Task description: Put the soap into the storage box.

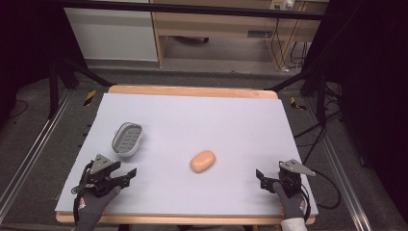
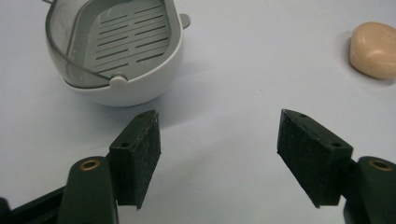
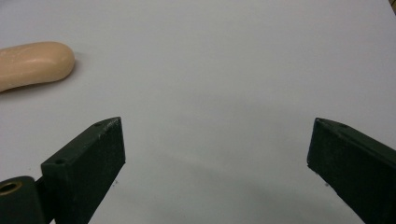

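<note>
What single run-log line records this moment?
left gripper open, empty | right gripper open, empty | soap bar mid-table | soap dish empty

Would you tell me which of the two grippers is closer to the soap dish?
The left gripper: the grey soap dish lies just beyond its open jaws, while the right gripper sits across the table.

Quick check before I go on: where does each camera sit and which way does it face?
High view: above the person's side, looking forward and down on the table; gloved hands, left tool, right tool.
Left gripper view: on the left tool, facing the soap dish, soap at far right; both jaws open.
Right gripper view: on the right tool, facing bare table, soap at left; both jaws open.
All three share the soap.
</note>
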Demonstrator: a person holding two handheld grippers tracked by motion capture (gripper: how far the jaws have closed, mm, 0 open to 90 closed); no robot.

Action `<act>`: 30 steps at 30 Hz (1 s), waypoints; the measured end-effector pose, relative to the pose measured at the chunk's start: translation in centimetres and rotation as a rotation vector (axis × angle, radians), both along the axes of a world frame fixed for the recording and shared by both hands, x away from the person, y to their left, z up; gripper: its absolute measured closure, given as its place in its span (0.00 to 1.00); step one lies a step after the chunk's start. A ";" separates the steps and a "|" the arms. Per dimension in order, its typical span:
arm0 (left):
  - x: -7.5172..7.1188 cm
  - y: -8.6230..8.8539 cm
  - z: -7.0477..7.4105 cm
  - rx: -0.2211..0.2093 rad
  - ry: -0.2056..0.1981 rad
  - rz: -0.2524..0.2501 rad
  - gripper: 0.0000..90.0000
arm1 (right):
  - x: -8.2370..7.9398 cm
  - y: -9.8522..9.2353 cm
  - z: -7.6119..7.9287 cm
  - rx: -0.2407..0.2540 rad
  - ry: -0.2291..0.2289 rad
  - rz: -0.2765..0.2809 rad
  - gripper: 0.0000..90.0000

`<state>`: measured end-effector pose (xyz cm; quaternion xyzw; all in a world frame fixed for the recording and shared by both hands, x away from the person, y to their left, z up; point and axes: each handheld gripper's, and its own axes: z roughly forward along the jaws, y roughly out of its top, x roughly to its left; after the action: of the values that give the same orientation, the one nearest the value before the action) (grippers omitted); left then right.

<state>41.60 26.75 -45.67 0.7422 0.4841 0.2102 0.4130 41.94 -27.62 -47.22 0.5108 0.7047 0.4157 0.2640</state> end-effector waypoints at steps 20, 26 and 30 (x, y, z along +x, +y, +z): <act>0.2 -2.8 1.4 0.009 -0.028 -0.068 0.31 | 0.0 0.0 0.1 0.007 0.000 -0.002 0.05; 0.5 -3.6 2.3 0.000 -0.038 -0.088 0.30 | 0.0 -0.1 0.0 0.001 -0.002 -0.014 0.05; 0.8 -4.2 2.9 -0.005 -0.043 -0.099 0.30 | 0.0 -0.1 0.0 0.003 0.000 -0.014 0.05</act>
<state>42.37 22.52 -42.82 0.7596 0.4382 0.2043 0.4350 41.91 -27.74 -47.17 0.5161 0.7005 0.4149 0.2662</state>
